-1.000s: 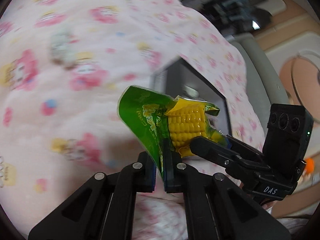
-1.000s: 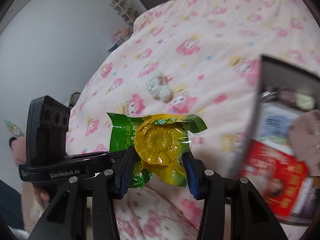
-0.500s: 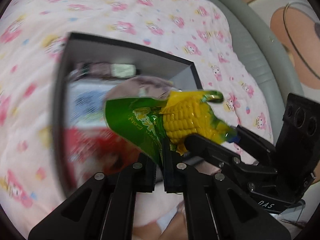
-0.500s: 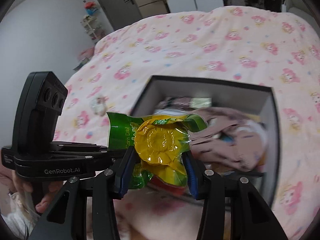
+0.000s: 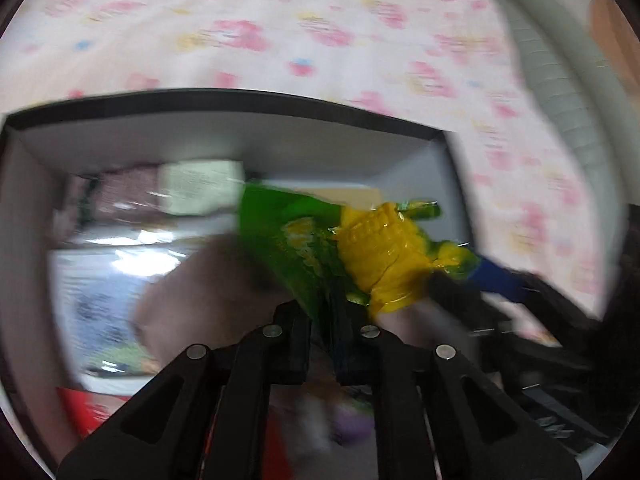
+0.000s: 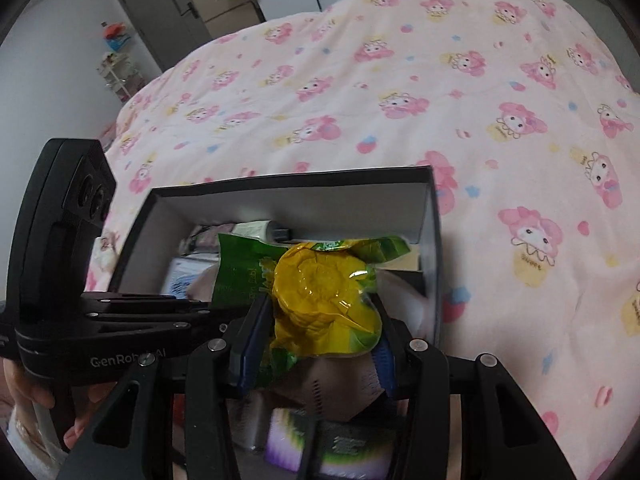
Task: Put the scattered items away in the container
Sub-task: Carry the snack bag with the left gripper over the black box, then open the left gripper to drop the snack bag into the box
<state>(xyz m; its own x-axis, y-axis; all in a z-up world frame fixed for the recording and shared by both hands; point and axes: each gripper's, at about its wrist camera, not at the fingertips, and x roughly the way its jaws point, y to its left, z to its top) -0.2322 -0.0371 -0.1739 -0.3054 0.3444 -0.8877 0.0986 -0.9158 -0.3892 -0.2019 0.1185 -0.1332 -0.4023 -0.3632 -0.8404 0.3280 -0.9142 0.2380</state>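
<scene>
Over the box (image 6: pixel 434 240), right gripper (image 6: pixel 316 344) clamps the corn pack (image 6: pixel 320 296); left gripper (image 5: pixel 324 344), just easing apart, loosely straddles its edge

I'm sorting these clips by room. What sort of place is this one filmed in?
Most likely a bedroom. A wide bed under a pink cartoon-print quilt fills the view, a grey door and a small cluttered shelf stand beyond it, and the open box rests on the bedding.

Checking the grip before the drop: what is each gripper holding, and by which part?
Right gripper clamps the corn packet's cob end. Left gripper's jaws have just been opening around its flat green edge.
</scene>
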